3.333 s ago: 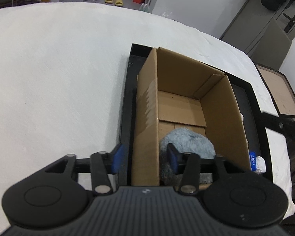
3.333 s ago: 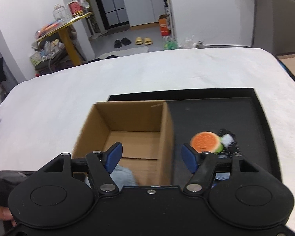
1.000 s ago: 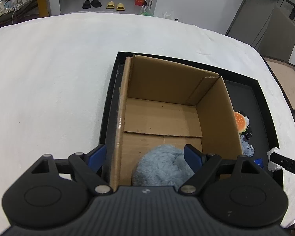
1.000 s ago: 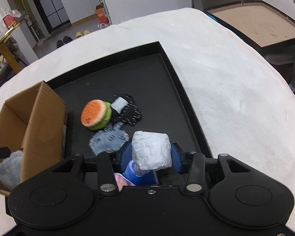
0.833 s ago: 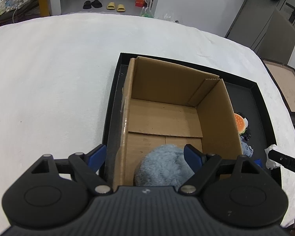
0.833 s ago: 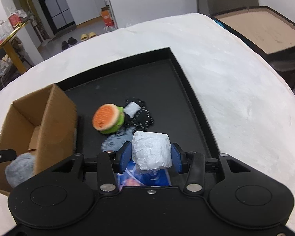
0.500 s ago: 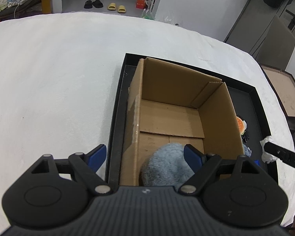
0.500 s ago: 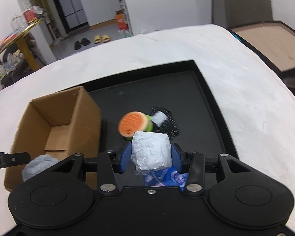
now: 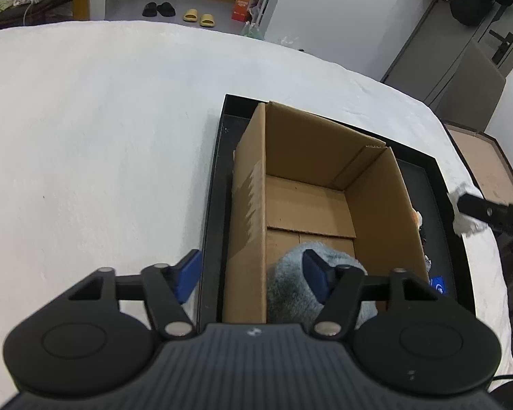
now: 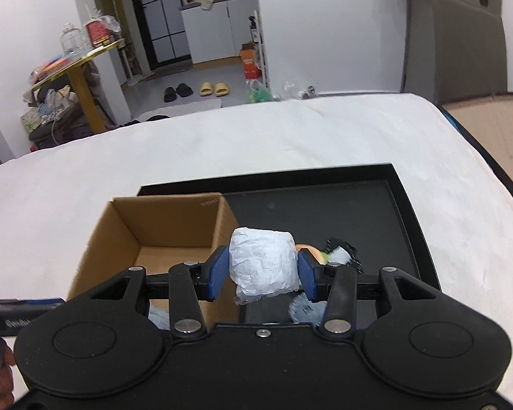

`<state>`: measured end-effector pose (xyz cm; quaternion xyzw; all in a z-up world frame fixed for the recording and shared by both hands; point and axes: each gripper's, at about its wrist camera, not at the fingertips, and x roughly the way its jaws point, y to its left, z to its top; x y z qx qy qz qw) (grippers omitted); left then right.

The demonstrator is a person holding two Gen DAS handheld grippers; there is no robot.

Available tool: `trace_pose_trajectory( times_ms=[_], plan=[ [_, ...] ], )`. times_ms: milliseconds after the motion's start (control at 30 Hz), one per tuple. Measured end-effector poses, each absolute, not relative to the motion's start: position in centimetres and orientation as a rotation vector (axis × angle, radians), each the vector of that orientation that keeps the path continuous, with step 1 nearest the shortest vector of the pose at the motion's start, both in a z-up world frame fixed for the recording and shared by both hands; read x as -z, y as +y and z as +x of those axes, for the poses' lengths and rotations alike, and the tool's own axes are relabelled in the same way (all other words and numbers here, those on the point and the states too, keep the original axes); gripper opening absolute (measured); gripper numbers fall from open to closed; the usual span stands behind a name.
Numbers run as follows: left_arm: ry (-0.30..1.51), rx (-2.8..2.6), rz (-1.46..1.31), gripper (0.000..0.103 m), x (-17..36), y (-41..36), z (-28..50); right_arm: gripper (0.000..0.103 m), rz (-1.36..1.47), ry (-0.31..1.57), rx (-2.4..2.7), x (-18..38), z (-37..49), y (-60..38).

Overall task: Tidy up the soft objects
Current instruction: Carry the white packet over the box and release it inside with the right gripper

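An open cardboard box [image 9: 376, 201] stands at the left end of a black tray [image 9: 212, 184] on the white table. A grey-blue fluffy toy [image 9: 290, 290] lies in the box's near corner. My left gripper [image 9: 253, 273] is open and empty, straddling the box's near left wall. My right gripper [image 10: 261, 271] is shut on a crumpled white paper-wrapped lump [image 10: 263, 266] and holds it above the tray, just right of the box [image 10: 154, 235]. The lump also shows in the left wrist view [image 9: 465, 225]. An orange and green burger toy [image 10: 316, 253] lies behind it.
On the tray floor [image 10: 307, 205] right of the box lie a black and white item [image 10: 342, 253], a grey speckled item [image 10: 304, 307] and a blue packet [image 9: 439, 282]. The white table [image 9: 102, 136] spreads to the left. A brown board [image 10: 489, 130] lies off the right edge.
My right gripper has lifted the white lump up from the tray and carried it left toward the box. My left gripper stayed open and shifted left to straddle the box's left wall.
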<state>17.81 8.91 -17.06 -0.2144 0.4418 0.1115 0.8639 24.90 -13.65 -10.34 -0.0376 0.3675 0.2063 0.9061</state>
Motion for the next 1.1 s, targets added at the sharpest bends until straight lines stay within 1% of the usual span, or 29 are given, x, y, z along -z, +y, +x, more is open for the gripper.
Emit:
trace_pose_trajectory(
  times_ms=[67,167,200,233,267,333,433,833,1100],
  plan=[
    [0.933,-0.224,-0.46,0.054,17.3,9.1,17.7,0.044,-0.088,0.754,-0.437,10.1,24.8,-12.9],
    [0.943,-0.215,-0.491,0.042,17.9,9.4,17.5,0.044,-0.107,0.75,-0.455,9.8,24.6,-11.7],
    [0.947,-0.212,-0.496,0.034,18.1,9.4,17.5,0.044,-0.112,0.75,-0.459,9.8,24.5,-11.3],
    [0.947,-0.21,-0.502,0.029,18.2,9.5,17.4,0.044,-0.116,0.749,-0.464,9.7,24.4,-10.9],
    [0.947,-0.21,-0.511,0.028,18.3,9.7,17.3,0.044,-0.121,0.747,-0.469,9.7,24.3,-10.5],
    [0.945,-0.206,-0.523,0.022,18.5,9.9,17.2,0.044,-0.127,0.746,-0.477,9.6,24.1,-9.8],
    [0.941,-0.202,-0.53,0.02,18.6,10.0,17.1,0.044,-0.136,0.745,-0.487,9.5,23.9,-9.1],
    [0.932,-0.186,-0.567,0.02,18.8,10.5,16.6,0.044,-0.164,0.746,-0.529,9.6,23.1,-6.2],
    [0.93,-0.179,-0.582,0.021,18.9,11.0,16.6,0.044,-0.129,0.784,-0.56,10.5,22.6,-4.2]
  ],
)
